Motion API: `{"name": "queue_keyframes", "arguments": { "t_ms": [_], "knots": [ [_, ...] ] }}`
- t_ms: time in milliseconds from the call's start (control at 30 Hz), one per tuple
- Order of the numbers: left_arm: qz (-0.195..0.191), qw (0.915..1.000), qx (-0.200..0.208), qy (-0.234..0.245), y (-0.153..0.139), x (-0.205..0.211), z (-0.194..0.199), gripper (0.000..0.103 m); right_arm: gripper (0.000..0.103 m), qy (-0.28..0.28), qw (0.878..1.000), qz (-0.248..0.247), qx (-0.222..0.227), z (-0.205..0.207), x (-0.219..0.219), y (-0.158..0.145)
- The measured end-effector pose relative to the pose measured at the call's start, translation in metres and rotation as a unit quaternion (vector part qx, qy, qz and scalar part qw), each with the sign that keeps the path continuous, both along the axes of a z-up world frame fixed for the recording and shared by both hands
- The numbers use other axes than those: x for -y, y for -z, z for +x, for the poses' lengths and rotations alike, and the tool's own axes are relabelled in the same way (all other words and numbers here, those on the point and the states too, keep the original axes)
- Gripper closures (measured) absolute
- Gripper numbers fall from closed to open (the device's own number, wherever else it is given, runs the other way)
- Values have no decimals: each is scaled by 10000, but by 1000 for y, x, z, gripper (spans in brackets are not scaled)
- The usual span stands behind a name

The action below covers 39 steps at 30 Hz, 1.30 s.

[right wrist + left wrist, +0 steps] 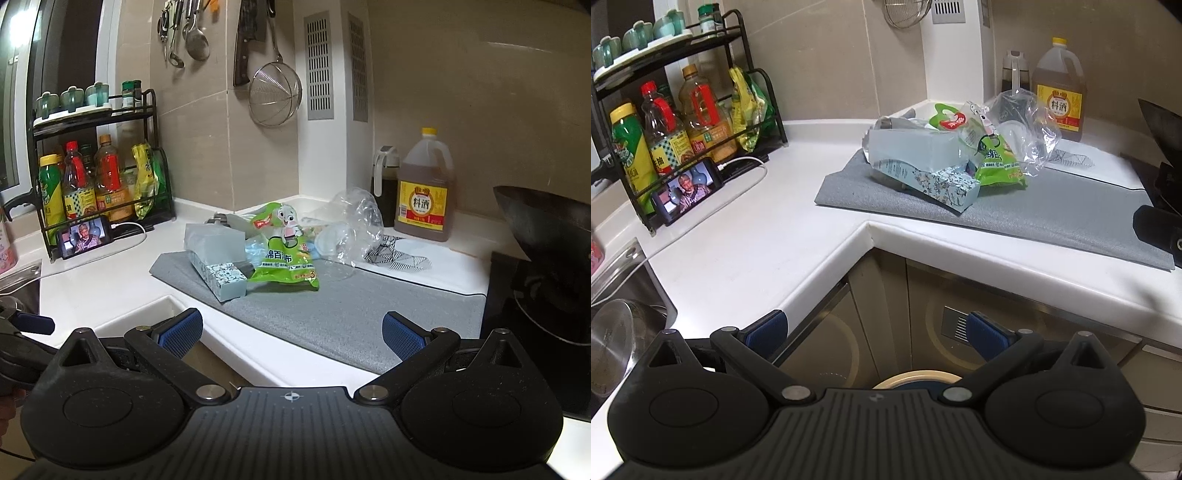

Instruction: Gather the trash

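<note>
1. Both hand-held grippers, left and right, spread apart, empty.
2. Ahead on worktop mat: patterned box, stiff, light; grip its sides.
3. Behind it: green wrapper, clear plastic, soft, slippery; pinch edges.

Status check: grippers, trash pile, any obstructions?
Left gripper open, empty. Right gripper open, empty. Trash pile untouched on grey mat. Approach clear; wok sits off right.
</note>
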<state>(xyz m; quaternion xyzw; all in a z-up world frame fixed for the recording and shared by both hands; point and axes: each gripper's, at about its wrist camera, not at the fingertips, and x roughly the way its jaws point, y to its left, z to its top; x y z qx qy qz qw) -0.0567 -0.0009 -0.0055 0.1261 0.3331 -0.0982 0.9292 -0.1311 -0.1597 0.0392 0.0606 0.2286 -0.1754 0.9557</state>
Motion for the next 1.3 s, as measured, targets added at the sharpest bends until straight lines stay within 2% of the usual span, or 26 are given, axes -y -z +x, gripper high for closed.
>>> {"name": "queue_keyframes", "arguments": {
  "t_ms": [1300],
  "knots": [
    [-159,9998,154,15,-7,-7,-12,0,0,-21,9999,126,20,-3,-1,4]
  ]
}}
